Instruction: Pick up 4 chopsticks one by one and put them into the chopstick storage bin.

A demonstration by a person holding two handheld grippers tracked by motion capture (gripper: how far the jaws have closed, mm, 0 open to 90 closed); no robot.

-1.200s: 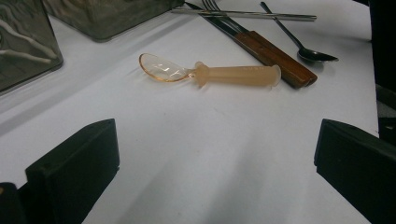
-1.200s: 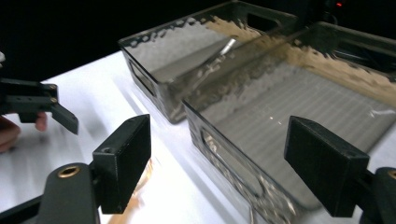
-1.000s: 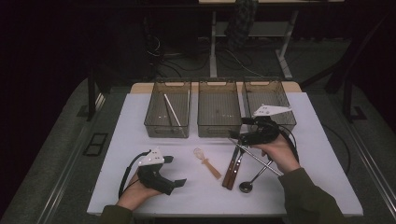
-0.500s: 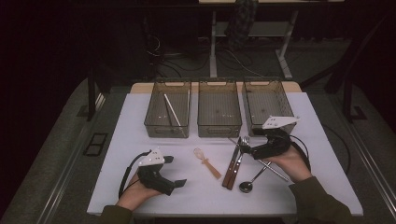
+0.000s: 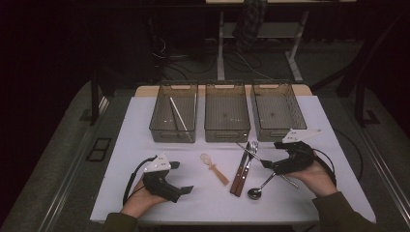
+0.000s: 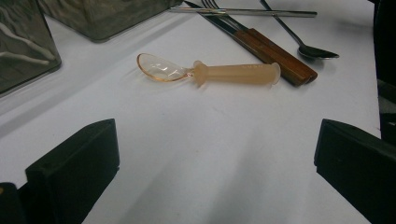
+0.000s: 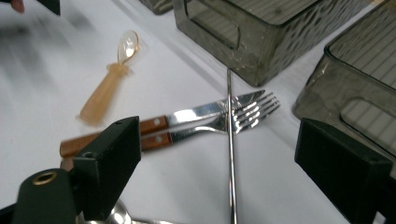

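Dim lab: cables (image 5: 241, 58), sorting bins (image 5: 227, 118)

Dim high view, dark surroundings, brighter close views, blurred top-left corner

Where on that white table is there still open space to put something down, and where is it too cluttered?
Bare table lies left of the left bin, and between the left hand-held gripper and the plastic spoon. The patch right of the right bin is free too. It is crowded by the right hand-held gripper, where knife, fork, metal spoon and chopstick overlap.
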